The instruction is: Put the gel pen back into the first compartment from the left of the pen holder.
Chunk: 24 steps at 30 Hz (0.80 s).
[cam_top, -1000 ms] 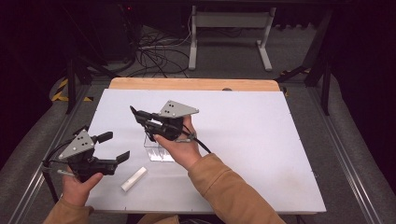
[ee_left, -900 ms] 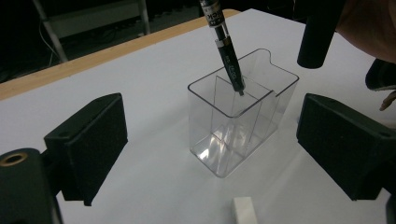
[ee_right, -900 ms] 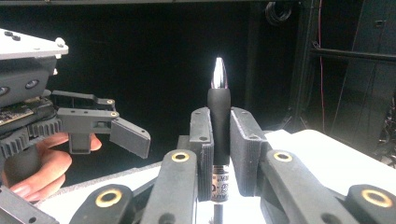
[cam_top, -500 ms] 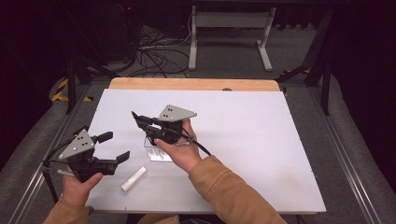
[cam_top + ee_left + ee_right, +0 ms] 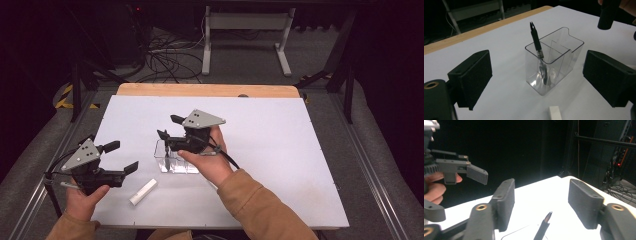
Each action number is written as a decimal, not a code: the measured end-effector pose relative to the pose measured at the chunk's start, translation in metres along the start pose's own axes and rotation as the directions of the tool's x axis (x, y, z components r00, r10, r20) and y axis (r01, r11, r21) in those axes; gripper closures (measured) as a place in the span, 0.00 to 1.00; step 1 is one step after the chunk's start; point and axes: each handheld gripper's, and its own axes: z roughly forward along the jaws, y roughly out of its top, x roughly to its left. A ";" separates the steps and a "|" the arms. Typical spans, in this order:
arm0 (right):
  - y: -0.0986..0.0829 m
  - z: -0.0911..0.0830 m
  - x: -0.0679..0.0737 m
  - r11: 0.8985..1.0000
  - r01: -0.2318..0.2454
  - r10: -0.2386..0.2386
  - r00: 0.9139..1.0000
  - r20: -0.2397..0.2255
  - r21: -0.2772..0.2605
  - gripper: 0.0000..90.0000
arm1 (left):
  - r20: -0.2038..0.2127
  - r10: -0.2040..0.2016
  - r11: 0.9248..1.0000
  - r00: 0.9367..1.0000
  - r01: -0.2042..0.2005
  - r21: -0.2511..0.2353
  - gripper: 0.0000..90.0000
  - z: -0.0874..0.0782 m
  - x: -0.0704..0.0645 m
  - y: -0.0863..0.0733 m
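One black ballpoint pen [image 5: 538, 50] stands tilted in the near compartment of a clear plastic two-compartment holder [image 5: 554, 62] on the white table [image 5: 280, 145]. Right gripper [image 5: 167, 131] hovers just above the pen, jaws apart, holding nothing. Left gripper [image 5: 122, 157] is open, apart, near a small white block [image 5: 143, 191].

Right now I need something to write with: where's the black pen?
The black pen stands tilted in the clear holder, mid-table, just below the right tongs.
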 end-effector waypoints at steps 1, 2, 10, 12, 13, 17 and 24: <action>0.002 -0.005 -0.002 1.000 0.000 0.000 1.000 0.006 0.001 0.39 | -0.001 0.004 1.000 1.000 -0.004 0.000 0.11 0.000 0.000 0.000; 0.002 -0.005 -0.002 1.000 0.000 0.000 1.000 0.006 0.001 0.39 | -0.001 0.004 1.000 1.000 -0.004 0.000 0.11 0.000 0.000 0.000; 0.011 -0.043 -0.012 1.000 -0.011 0.010 1.000 0.028 0.025 0.37 | 0.000 0.002 1.000 1.000 -0.002 -0.003 0.11 0.000 0.001 0.001; 0.012 -0.053 -0.014 1.000 -0.011 0.010 0.999 0.031 0.029 0.37 | -0.001 0.001 1.000 1.000 -0.001 -0.003 0.11 0.001 0.001 0.001; 0.012 -0.057 -0.014 0.999 -0.008 0.006 0.999 0.034 0.033 0.37 | 0.001 0.000 1.000 1.000 0.000 -0.001 0.10 0.001 0.001 0.001; 0.011 -0.065 -0.017 0.999 -0.012 0.011 0.999 0.042 0.030 0.37 | 0.001 0.003 1.000 1.000 -0.003 0.000 0.10 0.001 0.000 0.001; 0.011 -0.072 -0.020 0.999 -0.019 0.017 0.998 0.055 0.032 0.37 | 0.001 0.001 1.000 1.000 -0.001 0.000 0.11 0.001 0.000 0.001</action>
